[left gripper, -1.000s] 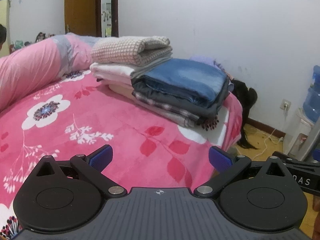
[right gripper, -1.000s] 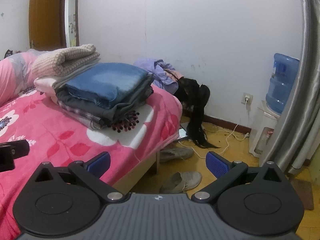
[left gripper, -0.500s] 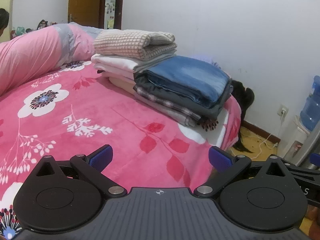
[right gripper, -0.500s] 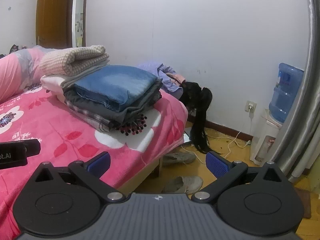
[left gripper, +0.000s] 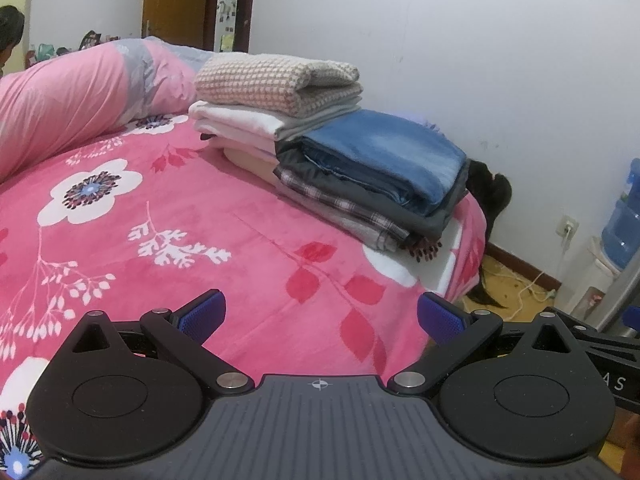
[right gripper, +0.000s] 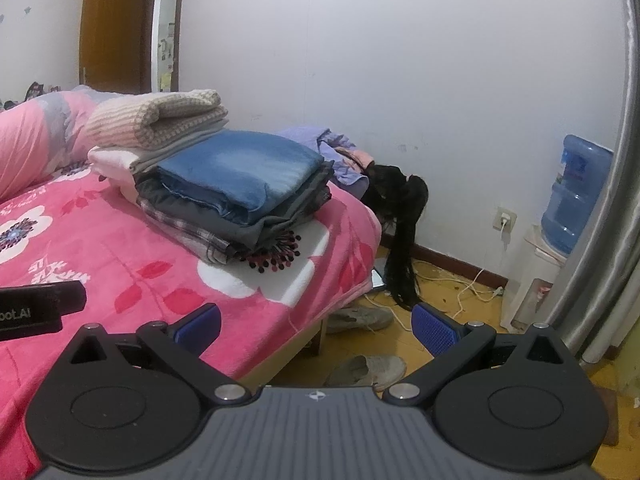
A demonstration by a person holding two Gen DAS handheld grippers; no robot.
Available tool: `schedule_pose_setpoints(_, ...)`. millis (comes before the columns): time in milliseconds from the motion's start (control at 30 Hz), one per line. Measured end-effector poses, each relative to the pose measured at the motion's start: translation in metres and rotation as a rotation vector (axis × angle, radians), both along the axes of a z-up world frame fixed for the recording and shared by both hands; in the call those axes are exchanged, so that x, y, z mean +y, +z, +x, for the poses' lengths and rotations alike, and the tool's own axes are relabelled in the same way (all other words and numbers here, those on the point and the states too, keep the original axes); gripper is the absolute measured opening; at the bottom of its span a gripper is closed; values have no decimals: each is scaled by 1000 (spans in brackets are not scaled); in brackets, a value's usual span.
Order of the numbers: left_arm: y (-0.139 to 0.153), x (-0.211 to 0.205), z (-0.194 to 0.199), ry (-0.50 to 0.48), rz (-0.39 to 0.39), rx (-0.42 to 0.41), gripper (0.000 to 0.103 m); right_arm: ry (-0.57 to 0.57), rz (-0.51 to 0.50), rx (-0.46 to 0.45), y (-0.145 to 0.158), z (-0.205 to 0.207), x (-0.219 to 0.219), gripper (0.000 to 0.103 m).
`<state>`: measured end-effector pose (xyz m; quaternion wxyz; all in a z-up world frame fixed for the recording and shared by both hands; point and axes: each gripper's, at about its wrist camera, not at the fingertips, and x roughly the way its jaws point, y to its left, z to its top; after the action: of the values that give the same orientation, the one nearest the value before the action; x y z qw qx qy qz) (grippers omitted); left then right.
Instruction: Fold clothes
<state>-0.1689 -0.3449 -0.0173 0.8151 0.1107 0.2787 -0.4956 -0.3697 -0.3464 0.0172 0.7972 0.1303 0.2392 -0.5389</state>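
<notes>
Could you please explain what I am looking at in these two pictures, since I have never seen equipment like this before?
There is no robot: a person carries handheld tongs, one per hand, each with a camera looking along its blue-padded fingers. One picture comes from the left tongs, the other from the right tongs. Both are open and hold nothing. Ahead lies a bed with a pink floral blanket carrying a stack of folded clothes, blue jeans on top. Shoes and a water bottle stand beyond.

Plush fleece bedspread (left gripper: 224, 224); faded denim jeans (left gripper: 384, 156); waffle-knit towel (left gripper: 256, 84).
</notes>
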Motion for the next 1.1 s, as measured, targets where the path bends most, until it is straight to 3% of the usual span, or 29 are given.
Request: schedule_pose_setpoints(1100, -5, 2, 6, 11, 22, -11, 103, 8, 23, 39, -10, 11, 3, 103)
